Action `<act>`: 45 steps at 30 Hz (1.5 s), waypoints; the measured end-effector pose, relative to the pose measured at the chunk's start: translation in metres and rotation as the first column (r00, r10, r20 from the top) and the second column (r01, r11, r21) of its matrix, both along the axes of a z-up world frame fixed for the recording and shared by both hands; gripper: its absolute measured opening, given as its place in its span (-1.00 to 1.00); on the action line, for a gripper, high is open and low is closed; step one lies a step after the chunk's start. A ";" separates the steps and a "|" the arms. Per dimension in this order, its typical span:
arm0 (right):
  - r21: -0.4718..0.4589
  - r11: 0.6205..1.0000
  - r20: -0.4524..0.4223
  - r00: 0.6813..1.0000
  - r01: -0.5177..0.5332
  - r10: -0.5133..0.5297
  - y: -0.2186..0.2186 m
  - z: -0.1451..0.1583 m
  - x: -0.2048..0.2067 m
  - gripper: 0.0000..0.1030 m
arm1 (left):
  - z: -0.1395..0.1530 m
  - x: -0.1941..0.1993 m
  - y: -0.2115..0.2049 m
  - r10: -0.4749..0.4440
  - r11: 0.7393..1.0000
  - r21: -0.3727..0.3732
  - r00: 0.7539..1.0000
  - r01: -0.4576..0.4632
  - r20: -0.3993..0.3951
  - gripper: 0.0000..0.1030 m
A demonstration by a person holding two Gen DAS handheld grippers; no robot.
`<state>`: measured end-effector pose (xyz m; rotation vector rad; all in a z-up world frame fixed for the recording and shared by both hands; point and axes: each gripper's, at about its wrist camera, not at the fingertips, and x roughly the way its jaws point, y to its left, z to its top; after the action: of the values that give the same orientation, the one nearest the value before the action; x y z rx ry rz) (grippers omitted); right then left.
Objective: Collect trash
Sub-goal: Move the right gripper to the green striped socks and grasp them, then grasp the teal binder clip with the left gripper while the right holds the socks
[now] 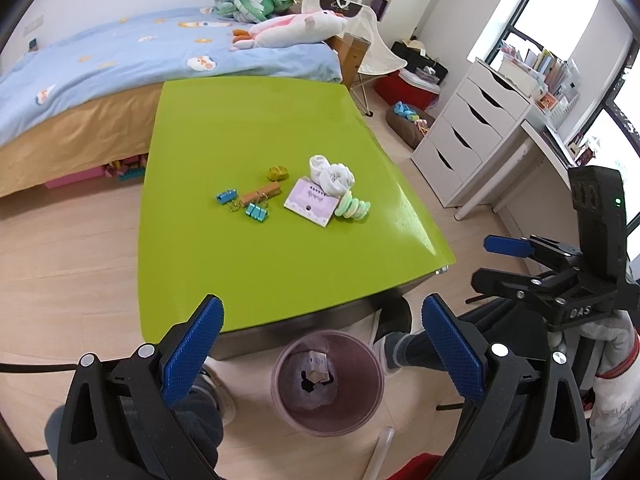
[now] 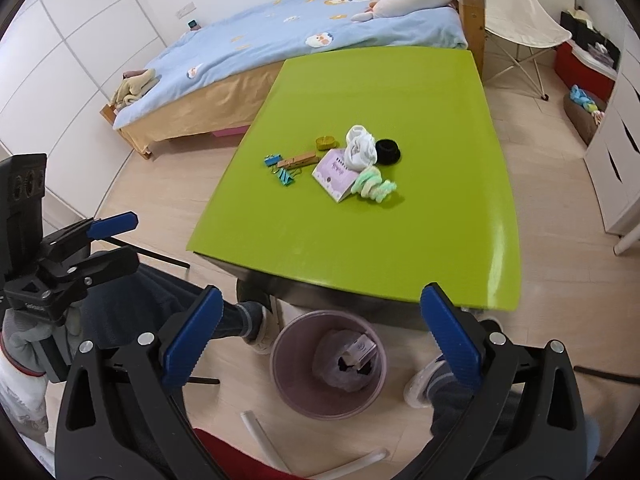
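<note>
Above the pink round plastic waste bin [image 1: 327,384], standing on the floor against the lime-green glossy table [image 1: 224,248], the left gripper [image 1: 322,354] and right gripper [image 2: 320,338] are held level, side by side, jaws spread and empty.

Ahead of me a lime-green table [image 1: 248,128] stands on pale wood flooring [image 1: 60,248]. Beyond its far edge lies a bed [image 1: 120,52] (blue quilt, plush toys), with white drawers [image 1: 468,132] under bright windows [image 1: 560,4].

Bin [image 1: 280,364] contents perhaps crumpled packaging, indistinct.
</note>
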<state>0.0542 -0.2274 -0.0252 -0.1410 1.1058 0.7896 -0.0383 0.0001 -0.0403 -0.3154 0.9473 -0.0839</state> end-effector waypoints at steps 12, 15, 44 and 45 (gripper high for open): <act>-0.177 0.974 0.012 0.989 -0.144 0.148 0.046 -0.038 0.066 0.89 | -0.004 0.027 0.018 0.016 1.000 0.018 1.000 -0.016 -0.014 0.85; -0.211 0.960 -0.008 0.983 -0.182 0.184 0.056 -0.050 0.081 0.89 | -0.008 0.033 0.022 0.022 1.000 0.021 0.999 -0.022 -0.025 0.85; -0.353 0.868 -0.056 0.934 -0.350 0.353 0.105 -0.114 0.121 -0.50 | -0.033 0.054 0.038 0.045 0.999 0.005 0.995 -0.044 -0.089 0.85; -0.346 0.873 -0.057 0.936 -0.345 0.347 0.103 -0.111 0.121 -0.51 | -0.033 0.055 0.038 0.043 0.999 0.006 0.995 -0.042 -0.089 0.85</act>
<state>0.1748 -0.1248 -0.1366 -0.6609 1.2258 0.9004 0.0171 0.0383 -0.0738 -0.3371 1.0281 -0.0290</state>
